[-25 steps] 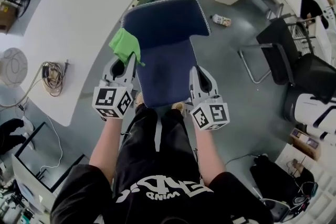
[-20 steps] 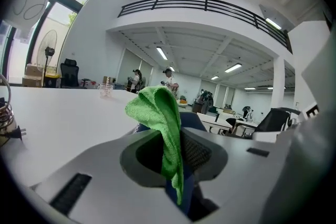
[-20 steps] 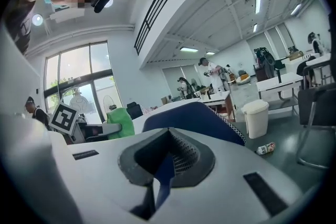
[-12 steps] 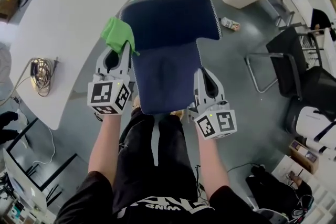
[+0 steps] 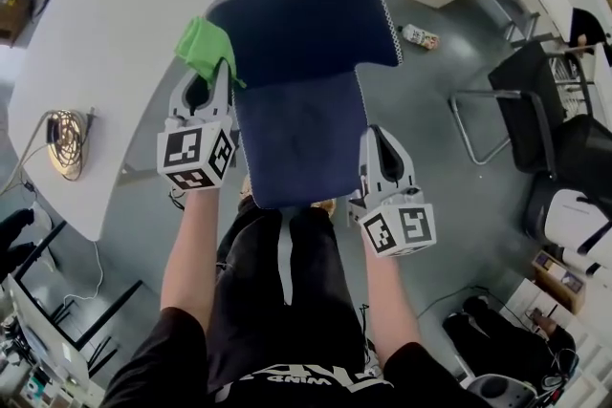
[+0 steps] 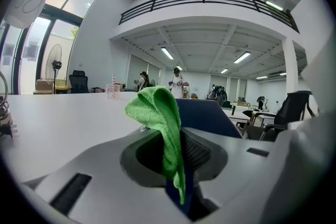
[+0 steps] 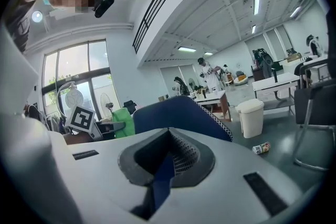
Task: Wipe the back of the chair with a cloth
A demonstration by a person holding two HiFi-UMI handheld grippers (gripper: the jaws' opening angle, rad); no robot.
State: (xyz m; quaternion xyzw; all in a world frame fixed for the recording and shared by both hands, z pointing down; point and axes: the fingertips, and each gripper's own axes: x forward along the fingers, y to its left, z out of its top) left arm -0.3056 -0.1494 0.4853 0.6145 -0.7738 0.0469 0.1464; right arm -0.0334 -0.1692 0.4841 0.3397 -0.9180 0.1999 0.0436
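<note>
Bench [image 5: 105, 24] flanked the blue chair [image 5: 306, 43], whose back stood between the person's two tools. The right tongs [image 5: 376, 137] were clamped shut on one edge; the left tongs [image 5: 216, 76] pinched the green cloth [image 5: 203, 48] against the other.

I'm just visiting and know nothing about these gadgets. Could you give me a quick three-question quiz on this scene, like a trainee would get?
1. What do the left gripper's fingers hold?
A) green cloth
B) a drink can
C) a coil of cable
2. True or false: the right gripper hangs well clear of the blue chair.
3. Fill in: the cloth sits at the chair's ____ side, by the person's own left and right.

Key: 1 A. 2 False, its fingers are closed on the chair's edge. 3 left.
</note>
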